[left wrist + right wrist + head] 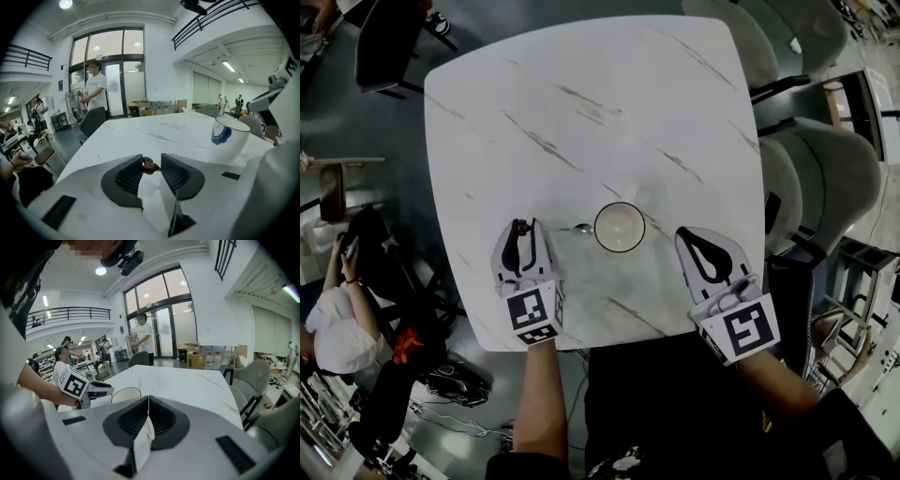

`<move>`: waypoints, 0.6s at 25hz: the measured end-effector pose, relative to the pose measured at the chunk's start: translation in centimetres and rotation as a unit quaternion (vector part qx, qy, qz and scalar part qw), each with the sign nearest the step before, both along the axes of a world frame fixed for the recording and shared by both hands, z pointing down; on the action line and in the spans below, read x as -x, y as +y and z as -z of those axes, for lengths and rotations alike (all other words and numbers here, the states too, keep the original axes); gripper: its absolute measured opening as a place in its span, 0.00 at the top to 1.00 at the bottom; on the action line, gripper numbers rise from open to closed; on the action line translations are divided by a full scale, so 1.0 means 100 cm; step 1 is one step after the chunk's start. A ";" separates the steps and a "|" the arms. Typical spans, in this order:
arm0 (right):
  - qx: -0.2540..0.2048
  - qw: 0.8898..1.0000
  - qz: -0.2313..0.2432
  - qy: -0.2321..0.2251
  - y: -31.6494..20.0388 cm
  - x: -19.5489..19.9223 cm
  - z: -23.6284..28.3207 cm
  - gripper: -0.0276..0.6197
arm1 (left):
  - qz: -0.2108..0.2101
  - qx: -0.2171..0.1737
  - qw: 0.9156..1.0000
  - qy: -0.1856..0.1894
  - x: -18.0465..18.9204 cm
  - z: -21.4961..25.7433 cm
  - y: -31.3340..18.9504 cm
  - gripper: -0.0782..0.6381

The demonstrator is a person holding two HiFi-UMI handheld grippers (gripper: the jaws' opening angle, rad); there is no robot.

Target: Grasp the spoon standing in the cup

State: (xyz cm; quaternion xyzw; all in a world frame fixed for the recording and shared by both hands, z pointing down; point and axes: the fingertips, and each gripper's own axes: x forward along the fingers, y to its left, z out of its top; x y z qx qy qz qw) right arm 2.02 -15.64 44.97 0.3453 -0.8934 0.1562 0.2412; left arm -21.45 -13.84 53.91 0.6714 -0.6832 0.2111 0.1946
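Observation:
A white cup [619, 227] stands upright on the marble table [581, 103]. No spoon shows inside it. Just left of the cup a small spoon [580, 228] lies on the tabletop, its handle towards my left gripper [523, 225]. In the left gripper view that gripper [151, 162] has its jaws apart, with a small brown end piece [149, 165] low between the tips, and the cup [233, 143] stands ahead to the right. My right gripper [683, 232] rests right of the cup. Its jaws [148, 399] are shut with nothing between them, and the cup's rim [125, 393] shows beyond.
The table's near edge runs just under both grippers. Grey chairs [825, 169] stand along the right side and a dark chair [389, 42] at the far left corner. A seated person [342, 309] is on the floor side at left. Another person [96, 91] stands by the glass doors.

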 end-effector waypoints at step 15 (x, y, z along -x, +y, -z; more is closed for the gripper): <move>-0.015 1.000 0.005 -0.002 0.000 -0.001 0.003 0.86 | -0.027 0.032 0.998 -0.040 -0.017 -0.022 0.008 0.71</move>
